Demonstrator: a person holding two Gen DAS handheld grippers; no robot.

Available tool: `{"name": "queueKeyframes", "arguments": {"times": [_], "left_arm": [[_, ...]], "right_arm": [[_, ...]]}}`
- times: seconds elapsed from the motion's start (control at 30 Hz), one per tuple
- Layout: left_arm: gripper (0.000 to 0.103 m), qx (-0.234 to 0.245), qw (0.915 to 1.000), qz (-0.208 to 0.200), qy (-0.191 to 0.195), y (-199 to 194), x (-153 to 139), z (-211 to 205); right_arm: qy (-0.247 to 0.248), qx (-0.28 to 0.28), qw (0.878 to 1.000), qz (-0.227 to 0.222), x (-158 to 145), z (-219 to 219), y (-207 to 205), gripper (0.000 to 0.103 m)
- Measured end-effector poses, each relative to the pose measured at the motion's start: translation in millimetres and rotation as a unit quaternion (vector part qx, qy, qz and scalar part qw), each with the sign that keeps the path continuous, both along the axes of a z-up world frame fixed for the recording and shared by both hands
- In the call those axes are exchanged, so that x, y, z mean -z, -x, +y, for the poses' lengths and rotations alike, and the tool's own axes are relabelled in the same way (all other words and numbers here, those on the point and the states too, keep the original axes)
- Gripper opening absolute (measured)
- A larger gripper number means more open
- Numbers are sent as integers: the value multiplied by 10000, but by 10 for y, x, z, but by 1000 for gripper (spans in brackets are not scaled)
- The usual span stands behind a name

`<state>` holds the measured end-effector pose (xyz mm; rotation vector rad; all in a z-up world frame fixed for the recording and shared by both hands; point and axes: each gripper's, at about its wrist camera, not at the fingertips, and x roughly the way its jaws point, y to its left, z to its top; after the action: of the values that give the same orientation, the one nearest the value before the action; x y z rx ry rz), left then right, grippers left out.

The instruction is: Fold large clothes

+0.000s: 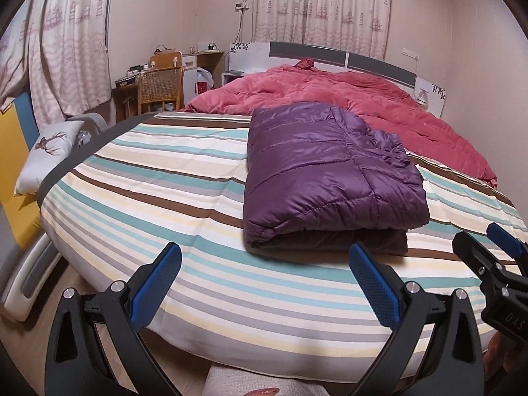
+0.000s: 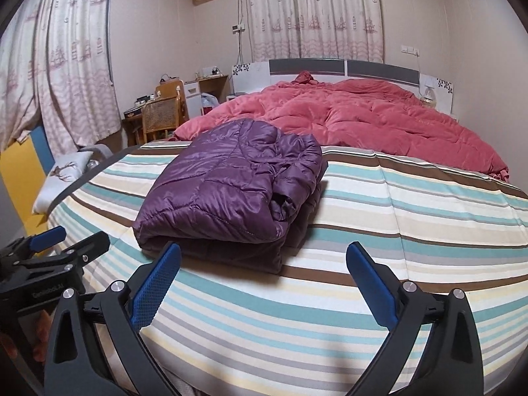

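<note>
Both tongs, left tongs (image 1: 264,280) and right tongs (image 2: 264,280), are hanging wide open and empty, apparently because the jacket (image 1: 330,171) is lying folded on the bed (image 1: 148,181).

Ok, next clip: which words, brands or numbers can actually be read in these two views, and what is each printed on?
"DAS" - raised letters on the black body of the right tongs, seen in the left wrist view; more may be cut off.
"CenRobot.AI", roughly - small white print on the black body of the left tongs, seen in the right wrist view; blurred, so uncertain.
Folded purple quilted puffer jacket: no label shows.
Desk clutter: too small to read.
</note>
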<state>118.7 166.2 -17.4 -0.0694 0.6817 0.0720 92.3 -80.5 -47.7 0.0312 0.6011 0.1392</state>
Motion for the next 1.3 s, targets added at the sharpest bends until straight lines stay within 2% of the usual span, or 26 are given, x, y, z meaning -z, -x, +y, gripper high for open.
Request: {"name": "queueKeyframes", "arguments": {"times": [1.07,1.3], "left_arm": [[101,17,10000,-5,3,37,16,-33],[101,-16,9999,-58,-93,54,16,-53]], "right_arm": [[-30,29,10000,62,18,-5,-3,100],[-37,20,10000,58,18,-4,-1,100]]}}
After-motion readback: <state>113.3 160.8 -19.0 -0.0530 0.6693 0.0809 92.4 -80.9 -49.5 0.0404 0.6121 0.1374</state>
